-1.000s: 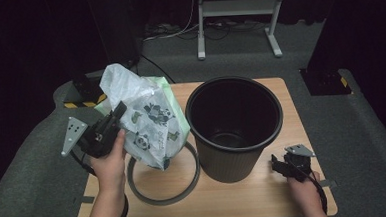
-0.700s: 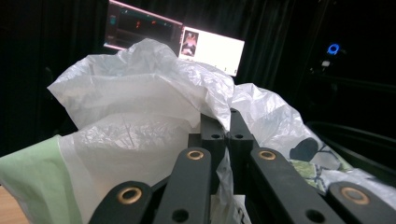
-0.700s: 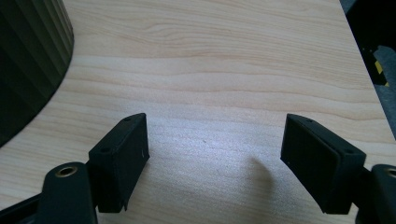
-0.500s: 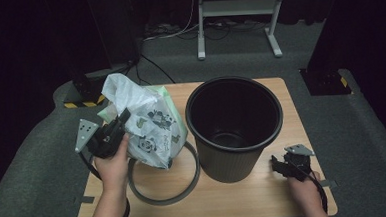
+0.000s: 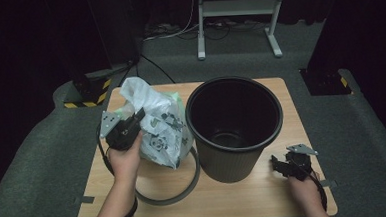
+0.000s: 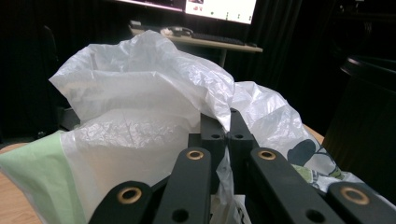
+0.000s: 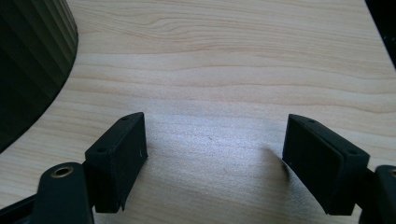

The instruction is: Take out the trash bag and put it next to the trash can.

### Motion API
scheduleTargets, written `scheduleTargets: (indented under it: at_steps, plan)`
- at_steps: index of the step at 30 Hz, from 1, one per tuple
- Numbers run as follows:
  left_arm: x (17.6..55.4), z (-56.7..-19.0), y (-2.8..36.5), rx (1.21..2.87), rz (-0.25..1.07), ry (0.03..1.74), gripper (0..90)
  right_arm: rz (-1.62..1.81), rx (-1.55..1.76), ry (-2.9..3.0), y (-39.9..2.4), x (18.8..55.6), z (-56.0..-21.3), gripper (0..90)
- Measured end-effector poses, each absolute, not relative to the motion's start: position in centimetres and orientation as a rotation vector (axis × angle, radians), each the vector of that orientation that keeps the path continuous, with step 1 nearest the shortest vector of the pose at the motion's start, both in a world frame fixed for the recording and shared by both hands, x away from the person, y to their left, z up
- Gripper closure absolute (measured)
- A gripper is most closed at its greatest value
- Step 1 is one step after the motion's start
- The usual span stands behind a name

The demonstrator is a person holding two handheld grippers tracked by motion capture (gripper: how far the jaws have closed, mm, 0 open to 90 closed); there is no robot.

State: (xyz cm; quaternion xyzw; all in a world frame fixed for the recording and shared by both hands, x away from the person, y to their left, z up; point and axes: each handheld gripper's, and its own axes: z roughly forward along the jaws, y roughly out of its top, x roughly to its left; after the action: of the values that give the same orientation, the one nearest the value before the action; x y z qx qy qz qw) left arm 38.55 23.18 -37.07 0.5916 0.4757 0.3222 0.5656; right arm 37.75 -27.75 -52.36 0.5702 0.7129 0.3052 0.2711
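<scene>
A crumpled white plastic bag [image 5: 159, 128] with green and dark prints hangs over the left half of the wooden table [image 5: 266, 197]. My left gripper [image 5: 139, 115] is shut on a fold of it. In the left gripper view the two jaws [image 6: 227, 125] meet on the thin bag film [image 6: 140, 102]. A tall black bin [image 5: 234, 162] stands upright at the table's middle, to the right of the bag, and its dark wall [image 6: 369, 116] shows at the right edge. My right gripper [image 5: 277, 163] rests low by the bin's right foot. It stands open over bare wood [image 7: 215, 144], with the ribbed bin wall [image 7: 32, 56] at the left.
A grey ring [image 5: 185, 191] lies flat on the table below the bag, partly under it. Behind the table stand a metal frame [image 5: 236, 8] and a yellow-black striped block [image 5: 87, 94]. Dark carpet surrounds the table. A desk with a lit monitor [image 6: 219, 7] is far off.
My left gripper has carried the bag to the right, closer to the bin, and lower. The right gripper has stayed where it was, open.
</scene>
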Motion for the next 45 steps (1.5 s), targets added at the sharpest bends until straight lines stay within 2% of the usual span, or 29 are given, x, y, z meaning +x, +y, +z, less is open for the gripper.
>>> scheduleTargets:
  at_steps: [6, 14, 27, 34, 45]
  plan:
    - [41.8, -36.8, 21.7, 1.44, 0.734, 1.166, 89.0, 0.839, 1.532, 1.936, -27.8, 37.9, -52.4, 21.5]
    - [45.3, -35.8, 19.8, 1.503, 0.772, 1.195, 89.0, 0.842, 1.525, 1.943, -27.8, 37.9, -52.4, 21.4]
    - [49.6, -34.5, 16.9, 1.524, 0.776, 1.131, 89.0, 0.845, 1.537, 1.94, -27.8, 37.9, -52.4, 21.2]
    - [51.1, -35.5, 16.0, 1.489, 0.774, 1.15, 89.0, 0.841, 1.535, 1.939, -27.8, 37.8, -52.4, 21.2]
    - [52.3, -39.4, 13.7, 1.518, 0.658, 1.19, 88.9, 0.848, 1.531, 1.948, -27.7, 37.6, -52.4, 21.2]
